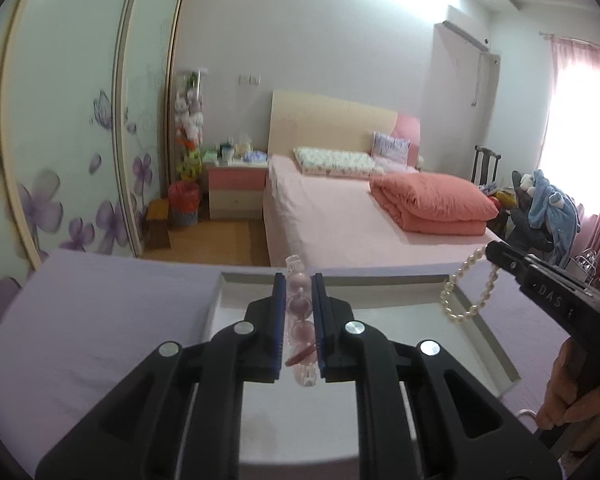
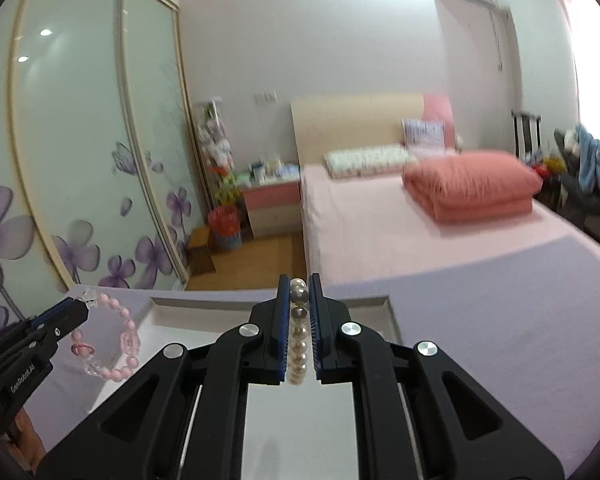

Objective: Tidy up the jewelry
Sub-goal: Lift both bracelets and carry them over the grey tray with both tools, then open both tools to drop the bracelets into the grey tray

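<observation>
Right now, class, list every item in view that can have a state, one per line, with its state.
Left gripper: shut on the pink bead bracelet.
Right gripper: shut on the pearl bracelet.
Pink bead bracelet: held, dangling.
Pearl bracelet: held, hanging in a loop.
White tray: nothing visible inside.
Wardrobe doors: closed.
</observation>
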Available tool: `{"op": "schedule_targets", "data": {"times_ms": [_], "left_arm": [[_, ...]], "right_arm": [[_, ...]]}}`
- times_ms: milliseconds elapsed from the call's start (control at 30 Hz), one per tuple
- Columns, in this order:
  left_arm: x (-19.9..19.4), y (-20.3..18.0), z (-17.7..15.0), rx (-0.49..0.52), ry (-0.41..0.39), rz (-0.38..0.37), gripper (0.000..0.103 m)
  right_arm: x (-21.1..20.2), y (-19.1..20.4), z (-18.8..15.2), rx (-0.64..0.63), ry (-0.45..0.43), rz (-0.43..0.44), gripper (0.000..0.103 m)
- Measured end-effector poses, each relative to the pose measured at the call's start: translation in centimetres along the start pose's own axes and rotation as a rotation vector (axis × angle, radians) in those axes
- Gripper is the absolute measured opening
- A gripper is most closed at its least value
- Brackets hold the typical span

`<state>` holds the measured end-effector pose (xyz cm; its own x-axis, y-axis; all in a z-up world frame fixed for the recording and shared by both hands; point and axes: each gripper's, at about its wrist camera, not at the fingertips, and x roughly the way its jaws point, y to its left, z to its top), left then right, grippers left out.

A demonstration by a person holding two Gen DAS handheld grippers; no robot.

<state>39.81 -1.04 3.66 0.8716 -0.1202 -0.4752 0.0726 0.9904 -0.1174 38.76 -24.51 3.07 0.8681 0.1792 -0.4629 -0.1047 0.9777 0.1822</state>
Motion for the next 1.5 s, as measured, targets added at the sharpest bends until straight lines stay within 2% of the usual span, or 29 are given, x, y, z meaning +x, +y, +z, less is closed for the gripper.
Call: {"op": "schedule_targets", "data": {"times_ms": [200,433,500,567,600,800,1033,1100,1233,1300,1367,1500], "left_arm": [[4.1,0.1,-0.3,0.006,0.053,0.004,0.013],[6.3,-0.2,-0.4,0.017,0.091,-0.005,0.014],[6.6,0.0,-0.6,0.011,0.102,-0.007,0.014],[6.6,0.3,-0.7,0.006,0.103,-0.003,0.014],[6.5,0.5,-0.7,0.006,0.098,0.003,0.015],[5.7,1.2,-0.9,-0.018,0.085,0.023,0.029],[4.6,1.8,-1.1,-0.029,0.068,0.043,0.036],[4.1,1.8,-1.1,-0.029,0.064,0.047,0.041],[2.9,2.1,-1.4,-0.030,0.043,0.061,0.050],[2.2,2.3,-1.7,-0.037,0.035,0.062,0.055],[1.3,2.5,-2.0,-0.045,0.028,0.060,0.059],[-0.1,2.7,-2.6,-0.056,0.019,0.066,0.064]], "right_arm": [[3.8,0.3,-0.5,0.016,0.104,-0.013,0.010],[5.1,0.7,-0.7,0.009,0.163,-0.012,0.011],[5.0,0.4,-0.9,0.014,0.173,-0.004,0.018],[4.7,0.3,-0.9,0.016,0.168,-0.005,0.045],[4.5,0.2,-1.0,0.016,0.163,-0.006,0.046],[4.1,-0.1,-1.0,0.023,0.150,-0.009,0.046],[3.5,0.2,-1.0,0.001,0.134,-0.011,0.046],[3.2,0.2,-1.0,-0.004,0.128,-0.012,0.046],[2.3,0.3,-1.3,-0.009,0.113,-0.020,0.055],[1.8,0.3,-1.4,-0.008,0.108,-0.021,0.056],[1.3,0.2,-1.5,-0.006,0.102,-0.026,0.063],[0.3,0.1,-1.7,-0.009,0.087,-0.033,0.064]]}}
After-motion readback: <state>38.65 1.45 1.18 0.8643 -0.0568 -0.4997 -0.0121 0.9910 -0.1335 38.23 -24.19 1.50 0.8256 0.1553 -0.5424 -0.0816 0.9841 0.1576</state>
